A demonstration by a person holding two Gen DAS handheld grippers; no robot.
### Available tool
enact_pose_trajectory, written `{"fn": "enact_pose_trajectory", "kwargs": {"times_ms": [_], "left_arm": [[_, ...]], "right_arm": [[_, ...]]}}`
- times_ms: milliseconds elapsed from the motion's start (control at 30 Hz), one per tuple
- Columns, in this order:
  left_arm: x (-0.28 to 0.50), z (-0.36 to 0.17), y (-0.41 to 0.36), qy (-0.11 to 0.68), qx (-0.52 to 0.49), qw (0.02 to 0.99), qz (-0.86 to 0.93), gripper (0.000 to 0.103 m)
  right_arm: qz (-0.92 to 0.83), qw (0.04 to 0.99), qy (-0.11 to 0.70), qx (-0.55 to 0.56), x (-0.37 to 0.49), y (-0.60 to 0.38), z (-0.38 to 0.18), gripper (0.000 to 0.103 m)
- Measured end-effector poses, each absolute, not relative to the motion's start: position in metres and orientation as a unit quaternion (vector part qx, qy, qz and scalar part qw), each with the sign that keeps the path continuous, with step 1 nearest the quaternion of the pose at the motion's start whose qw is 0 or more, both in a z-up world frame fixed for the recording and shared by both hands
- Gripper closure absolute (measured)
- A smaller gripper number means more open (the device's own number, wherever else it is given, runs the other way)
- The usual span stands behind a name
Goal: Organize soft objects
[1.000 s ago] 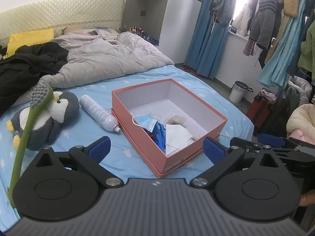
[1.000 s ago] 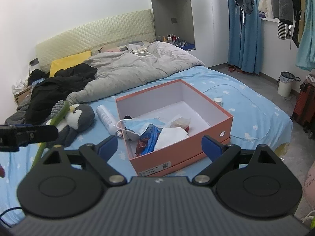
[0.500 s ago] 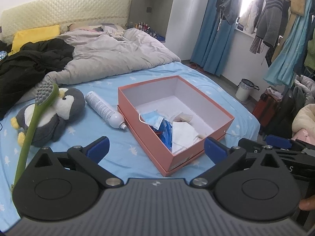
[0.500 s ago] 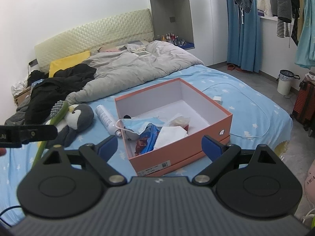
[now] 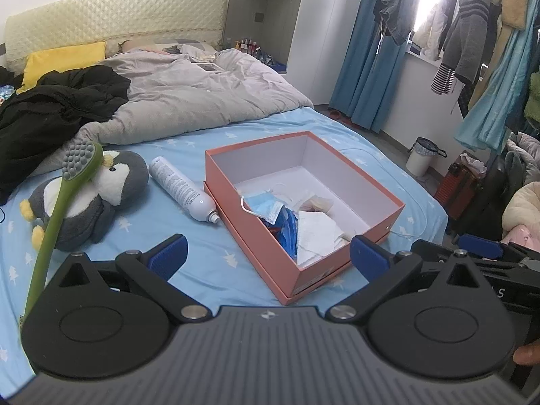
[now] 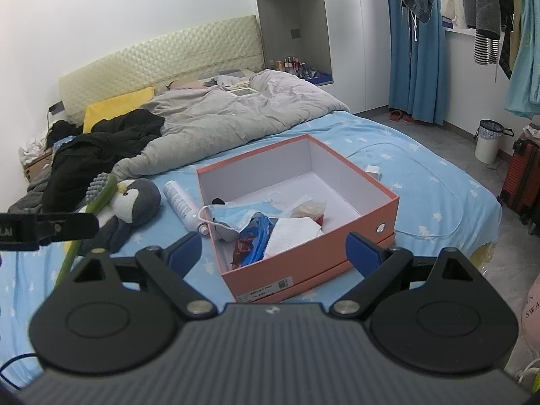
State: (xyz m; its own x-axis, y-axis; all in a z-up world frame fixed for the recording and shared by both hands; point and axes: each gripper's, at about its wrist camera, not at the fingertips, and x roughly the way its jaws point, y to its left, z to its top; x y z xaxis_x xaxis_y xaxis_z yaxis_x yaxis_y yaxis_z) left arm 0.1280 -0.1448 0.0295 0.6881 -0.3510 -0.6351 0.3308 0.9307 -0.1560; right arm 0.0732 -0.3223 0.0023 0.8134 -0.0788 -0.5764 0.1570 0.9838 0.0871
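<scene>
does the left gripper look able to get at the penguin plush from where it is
Probably yes. The left gripper is open and empty, and the penguin plush lies bare on the blue sheet ahead to its left. Only the green brush crosses in front of it; the spray can lies beside it.

A grey-and-white plush penguin (image 5: 91,199) lay on its back at the frame's left, while a crumpled blue surgical mask (image 5: 263,204) sat inside the open orange cardboard box (image 5: 263,236) at centre.
</scene>
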Motion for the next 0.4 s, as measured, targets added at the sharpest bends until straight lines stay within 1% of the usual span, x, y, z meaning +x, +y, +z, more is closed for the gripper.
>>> {"fn": "enact_pose_trajectory", "kwargs": {"times_ms": [400], "left_arm": [[0.1281,0.0305,-0.1434,0.347,-0.014,0.919,-0.185,0.000]], "right_arm": [[-0.064,0.951,0.297,0.064,0.0725,-0.3237,0.0026,0.009]]}}
